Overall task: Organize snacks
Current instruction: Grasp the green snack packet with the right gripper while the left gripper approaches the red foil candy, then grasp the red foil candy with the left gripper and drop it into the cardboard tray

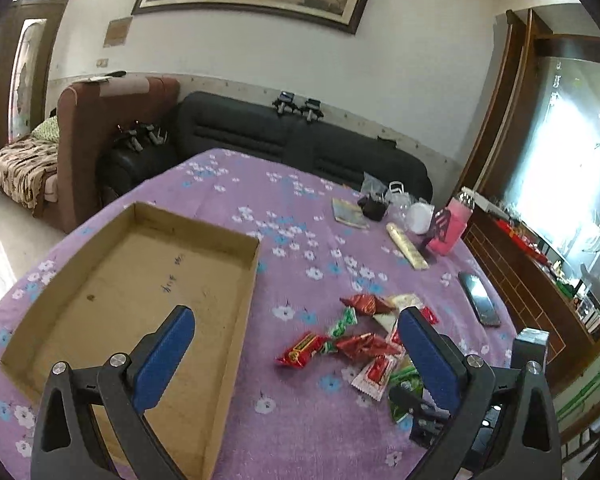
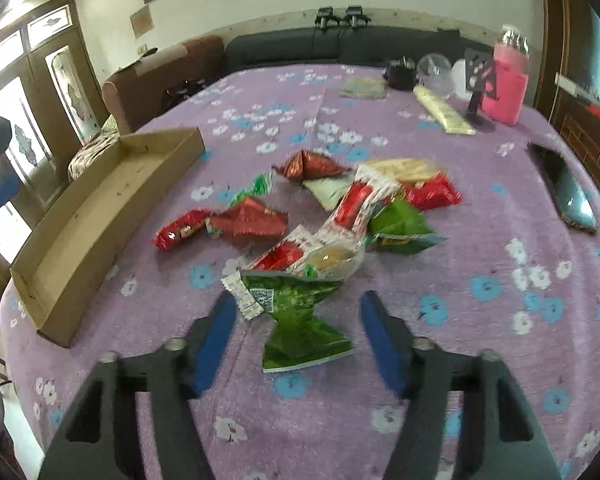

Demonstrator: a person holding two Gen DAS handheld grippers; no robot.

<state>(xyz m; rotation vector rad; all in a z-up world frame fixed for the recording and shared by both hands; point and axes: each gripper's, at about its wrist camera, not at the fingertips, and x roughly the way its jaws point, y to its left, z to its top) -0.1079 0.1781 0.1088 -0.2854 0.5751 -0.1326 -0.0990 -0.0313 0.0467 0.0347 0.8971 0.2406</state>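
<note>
**Green packet between the right jaws, empty-handed left gripper over the box edge**

Seen from the left gripper (image 1: 296,340), the cardboard box (image 1: 236,312) lies under its left finger: a shallow, flat tray of brown corrugated board with low walls, its long axis running away from the gripper toward the far left. The jaws stand wide apart and hold nothing. Ahead of the right finger, on the purple flowered tablecloth (image 1: 284,208), lies the heap of snacks (image 1: 364,340): small crinkled foil and plastic packets, red, green and white.

Seen from the right gripper (image 2: 296,320), the same box (image 2: 60,264) is far to the left, long and narrow, its far end pointing away. Straight ahead is the snack heap (image 2: 324,208). The green packet (image 2: 300,320) lies between the two blue ribbed fingers (image 2: 216,340); it is glossy, wrinkled, pinched at the middle, with its long axis pointing away from the gripper toward the heap. The jaws are partly drawn in, but a gap shows on each side, so the pads do not press it. To the right, well apart, a dark phone (image 2: 568,192) lies flat, its long axis also pointing away.
</note>
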